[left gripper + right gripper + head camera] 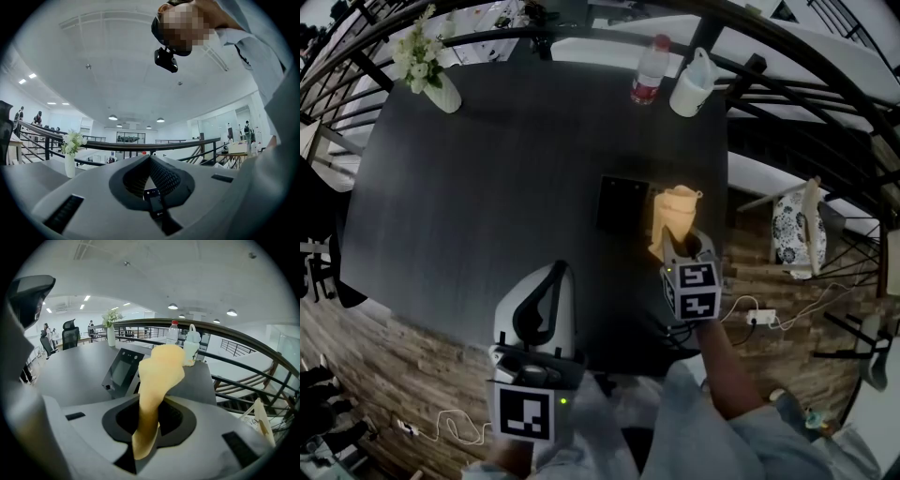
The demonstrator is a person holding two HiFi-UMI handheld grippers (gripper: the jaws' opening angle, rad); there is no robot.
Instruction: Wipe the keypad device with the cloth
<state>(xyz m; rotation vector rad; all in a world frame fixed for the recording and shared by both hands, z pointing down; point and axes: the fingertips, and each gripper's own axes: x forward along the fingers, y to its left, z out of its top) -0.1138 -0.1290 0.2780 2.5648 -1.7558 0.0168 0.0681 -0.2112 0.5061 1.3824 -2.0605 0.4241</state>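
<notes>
Over the dark table (487, 178) beside a balcony railing (140, 146), the right claw (149, 425) pinches the yellow cloth (159, 371) near the keypad device (623, 204); the left claw (150, 159) is closed, empty.

head view steeply down over table (487, 187); both gripper views low, near-level, share vase (70, 166), railing (187, 143).

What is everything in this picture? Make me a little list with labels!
table: dark
keypad device: on the table, just left of the cloth
cloth: yellow, pinched in the right gripper, sticking up
left gripper: shut, holding nothing, over the table's near edge
far side: vase of white flowers, bottle, white jug
</notes>
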